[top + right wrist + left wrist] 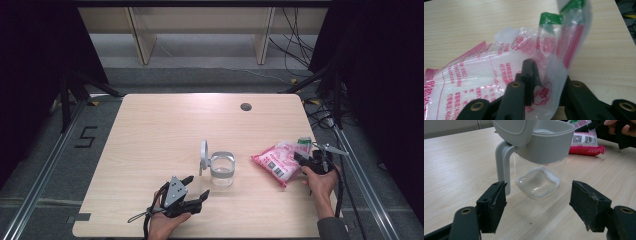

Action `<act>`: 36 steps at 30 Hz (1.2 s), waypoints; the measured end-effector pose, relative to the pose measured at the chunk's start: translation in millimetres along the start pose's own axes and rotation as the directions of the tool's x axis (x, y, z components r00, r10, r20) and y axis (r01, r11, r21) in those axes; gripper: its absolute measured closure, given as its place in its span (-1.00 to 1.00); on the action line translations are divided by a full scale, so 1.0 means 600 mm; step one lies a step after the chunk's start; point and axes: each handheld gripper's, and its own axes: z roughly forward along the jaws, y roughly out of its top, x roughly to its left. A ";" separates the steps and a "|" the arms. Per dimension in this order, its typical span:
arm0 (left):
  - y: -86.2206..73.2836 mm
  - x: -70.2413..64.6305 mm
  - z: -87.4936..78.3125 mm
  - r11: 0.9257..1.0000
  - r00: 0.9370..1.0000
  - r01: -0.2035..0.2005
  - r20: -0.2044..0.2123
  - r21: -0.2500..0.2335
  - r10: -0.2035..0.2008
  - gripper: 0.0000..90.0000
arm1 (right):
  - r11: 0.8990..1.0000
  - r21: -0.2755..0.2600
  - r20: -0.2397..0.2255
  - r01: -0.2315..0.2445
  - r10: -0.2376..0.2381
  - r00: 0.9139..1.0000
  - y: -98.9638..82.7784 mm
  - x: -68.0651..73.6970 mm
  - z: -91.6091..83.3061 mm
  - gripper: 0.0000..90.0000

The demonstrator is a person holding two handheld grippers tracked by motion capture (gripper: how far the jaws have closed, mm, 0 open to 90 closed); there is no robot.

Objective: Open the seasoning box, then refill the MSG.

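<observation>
Light wooden table [150,130], seen from the person's side. Clear container [222,170] with grey collar stands upright just right of table centre, toward the near edge; its grey hinged lid [203,155] is flipped up on the 9 o'clock side. Pink-and-white plastic bag [277,160] lies at the container's 3 o'clock, near but not touching it, its green-edged top [550,20] pointing away toward 1 o'clock. Right gripper [306,161] sits at the bag's 3 o'clock edge, held by the right hand [320,182]. In the right gripper view the jaws are pinched together on a fold of the clear film near the bag's opening; the film bunches up and stands above the jaws. Left gripper [196,186] rests at the container's 7 o'clock, close but apart from it. In the left gripper view its jaws stand wide apart, nothing between the pads [492,205], the container straight ahead of them. A small dark grommet [245,106] at the table's far side, 1 o'clock from the container.
</observation>
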 end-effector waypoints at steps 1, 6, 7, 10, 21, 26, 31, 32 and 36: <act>-0.001 -0.001 0.002 1.000 1.000 0.005 0.006 -0.006 -0.005 -0.37 | 1.000 0.001 -0.009 0.001 -0.001 1.000 0.000 0.000 -0.002 0.83; -0.001 -0.002 0.002 1.000 1.000 0.014 0.007 -0.006 -0.014 -0.37 | 0.999 0.002 -0.012 -0.034 0.034 0.999 0.001 0.006 -0.011 1.00; 0.000 -0.001 0.001 1.000 1.000 0.008 0.003 -0.001 -0.008 -0.37 | 1.000 0.004 -0.013 -0.028 0.028 1.000 0.002 0.007 -0.011 1.00; 0.000 -0.001 -0.001 1.000 1.000 0.013 0.001 -0.001 -0.013 -0.37 | 1.000 -0.010 -0.034 -0.010 0.010 0.999 0.002 0.007 -0.011 1.00; -0.001 -0.002 -0.002 0.999 0.999 0.045 0.000 -0.010 -0.045 -0.37 | 0.989 -0.084 -0.065 0.119 -0.124 0.990 0.013 0.026 -0.034 1.00; 0.000 0.000 -0.004 1.000 1.000 0.004 -0.002 -0.003 -0.004 -0.37 | 0.980 -0.140 -0.092 0.140 -0.153 0.984 0.016 0.051 -0.053 1.00; -0.001 -0.004 0.000 0.999 0.999 0.046 -0.002 -0.016 -0.046 -0.37 | 0.966 -0.187 -0.119 0.178 -0.202 0.972 0.018 0.072 -0.077 1.00; -0.001 -0.004 0.000 0.999 0.999 0.043 0.002 -0.013 -0.043 -0.37 | 0.965 -0.190 -0.130 0.179 -0.206 0.970 0.018 0.081 -0.084 1.00; -0.002 0.000 0.001 1.000 1.000 0.005 0.009 -0.003 -0.005 -0.37 | 0.962 -0.213 -0.173 0.172 -0.210 0.962 0.019 0.107 -0.102 1.00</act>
